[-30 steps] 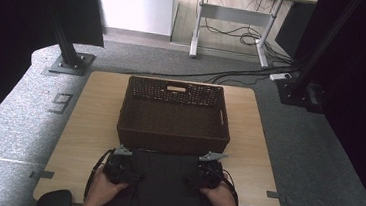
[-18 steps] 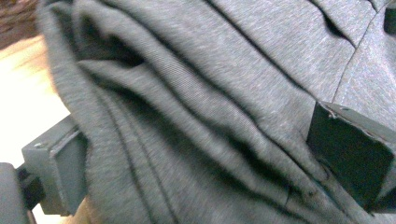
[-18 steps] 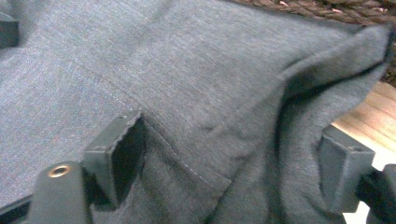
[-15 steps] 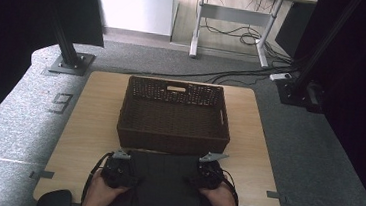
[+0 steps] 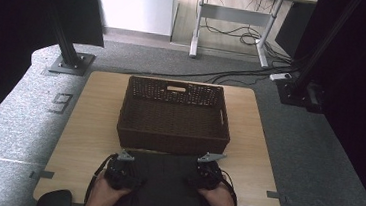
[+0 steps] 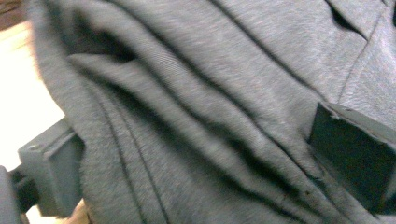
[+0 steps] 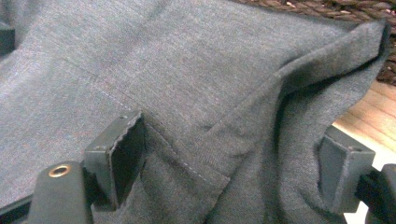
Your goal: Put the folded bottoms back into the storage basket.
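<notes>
grey knit cloth lies at the near edge of the worktop, spread flat between the person's two hands, and both claws sit at its near corners. the left claw is at the cloth's near-left side and the right claw at its near-right side, so the garment's width runs from one claw to the other and its length runs away from the person toward the basket. neither hand is nearer than the other; each has its own edge right in its mouth.

in the left gripper view the folds of the cloth bunch between the two black jaws, which stand wide with fabric filling the gap; they have just been closing on it, but the pads do not look pressed tight yet. in the right gripper view a hemmed corner of the cloth rises between the jaws, which also stand apart, having just narrowed somewhat, with slack fabric draped over the right jaw rather than pinched.

the cloth itself is dark grey, soft and ribbed in places, with a stitched seam and a folded-over edge. its far edge lies just beside, perhaps touching, the near wall of the dark woven basket, which stands open and looks empty at the middle of the pale wooden worktop.
</notes>
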`<state>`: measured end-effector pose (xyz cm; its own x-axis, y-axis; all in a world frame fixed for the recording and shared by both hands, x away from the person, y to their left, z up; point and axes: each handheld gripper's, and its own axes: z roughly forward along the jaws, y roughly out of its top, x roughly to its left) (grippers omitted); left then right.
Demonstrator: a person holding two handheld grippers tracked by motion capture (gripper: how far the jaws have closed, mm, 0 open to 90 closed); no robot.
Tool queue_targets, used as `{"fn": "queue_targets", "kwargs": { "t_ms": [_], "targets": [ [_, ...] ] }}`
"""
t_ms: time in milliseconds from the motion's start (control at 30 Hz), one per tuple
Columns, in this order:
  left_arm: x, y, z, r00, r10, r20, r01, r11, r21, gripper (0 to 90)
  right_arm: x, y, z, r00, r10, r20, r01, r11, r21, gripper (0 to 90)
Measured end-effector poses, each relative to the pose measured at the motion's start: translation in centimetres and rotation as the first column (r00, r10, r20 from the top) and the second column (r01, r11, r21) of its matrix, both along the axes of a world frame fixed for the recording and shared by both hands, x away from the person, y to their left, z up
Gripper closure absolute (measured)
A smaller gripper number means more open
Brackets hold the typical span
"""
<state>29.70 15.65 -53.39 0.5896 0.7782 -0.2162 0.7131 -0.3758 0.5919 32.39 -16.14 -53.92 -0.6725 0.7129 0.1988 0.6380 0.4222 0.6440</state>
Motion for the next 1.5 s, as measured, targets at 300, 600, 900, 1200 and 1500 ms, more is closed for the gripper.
{"fn": "queue_targets", "kwargs": {
  "t_ms": [300, 600, 900, 1200, 1500],
  "targets": [
    [0.6, -0.1, 0.1, 0.9984, -0.041, -0.039, 0.038, 0.9955, -0.087, 47.7, -0.1, 0.3, 0.3, 0.9982, 0.001, -0.060, 0.001, 0.999, 0.036, 49.6],
    [0.9, 0.3, 0.4, 0.9980, -0.058, -0.026, 0.053, 0.9853, -0.162, 64.8, -0.7, 0.1, 0.6, 0.9976, -0.039, -0.058, 0.043, 0.996, 0.084, 65.0],
    [1.2, 0.0, 2.5, 0.9964, -0.079, 0.029, 0.083, 0.9809, -0.176, 66.5, -1.4, -0.7, 2.1, 0.9984, -0.055, -0.010, 0.056, 0.991, 0.125, 65.8],
    [1.3, 0.1, 5.3, 0.9911, -0.094, 0.094, 0.111, 0.9746, -0.194, 66.7, -2.0, -1.1, 5.0, 0.9968, -0.044, 0.067, 0.032, 0.987, 0.160, 69.8],
    [1.3, 0.2, 6.9, 0.9865, -0.102, 0.128, 0.129, 0.9656, -0.225, 67.6, -2.3, -1.2, 6.9, 0.9918, -0.043, 0.121, 0.022, 0.986, 0.165, 70.7]
  ]
}}
